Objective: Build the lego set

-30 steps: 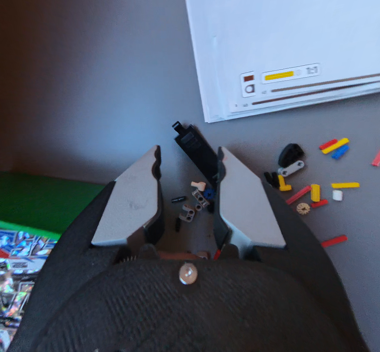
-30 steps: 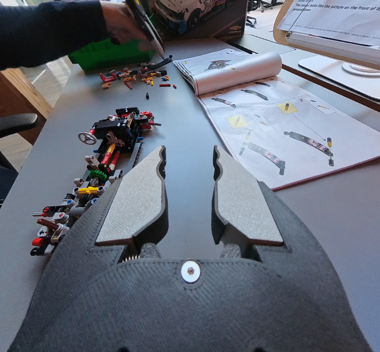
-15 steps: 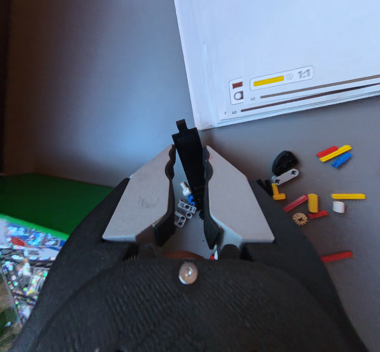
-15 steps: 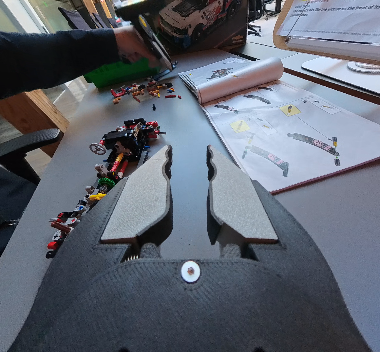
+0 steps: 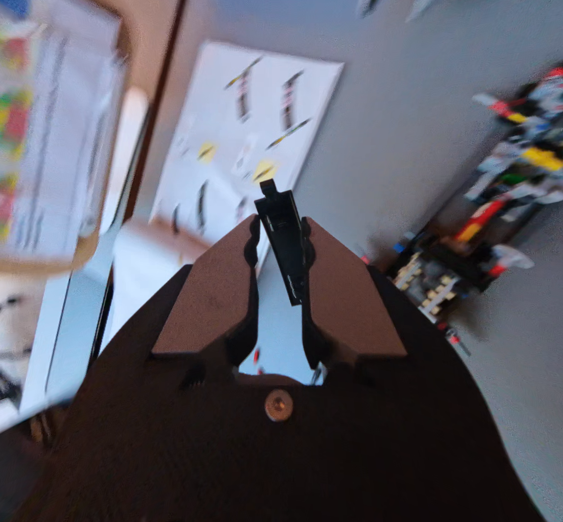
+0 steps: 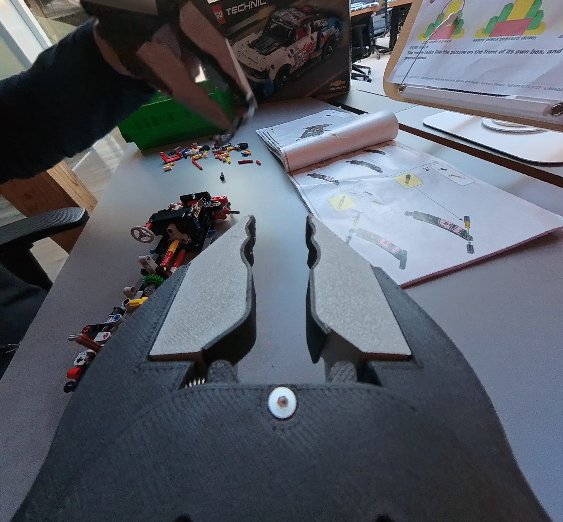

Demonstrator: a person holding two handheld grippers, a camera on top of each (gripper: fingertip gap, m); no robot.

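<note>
Up off the table (image 6: 274,190), left gripper (image 5: 281,227) pinching a black panel (image 5: 281,234): long, flat, glossy plastic, small tab at the far end. Panel slanted in the gap, right pad against its edge, left fingertip (image 5: 254,224) touching its upper corner; below that, daylight between left pad and panel. Pad faces matte, wavy-edged. Left wrist view heavily motion-blurred; booklet (image 5: 243,129) and model (image 5: 475,248) behind only smeared shapes.

Right gripper (image 6: 280,230) spread, nothing between the grey grainy pads, low over smooth grey table. Shell black, ribbed print texture, silver screw at centre.

Just left of right gripper: half-built model (image 6: 179,230), black beams, red and yellow rods, grey steering wheel, green gear; near end cut off behind the gripper shell. Right of it: open booklet (image 6: 411,202), glossy paper, left pages rolled into a tube.

Farther back: loose parts (image 6: 207,155) scattered, red, yellow, blue, tan, too small to sort; lone black pin (image 6: 222,176) nearer. Green bin (image 6: 164,123) behind them, ribbed plastic, contents hidden by the left gripper (image 6: 240,117) and dark sleeve (image 6: 54,96). Cardboard box (image 6: 292,38) with a car picture upright behind the bin. Clipboard (image 6: 475,35) with printed sheet on a stand at right, cut off by the edge.
</note>
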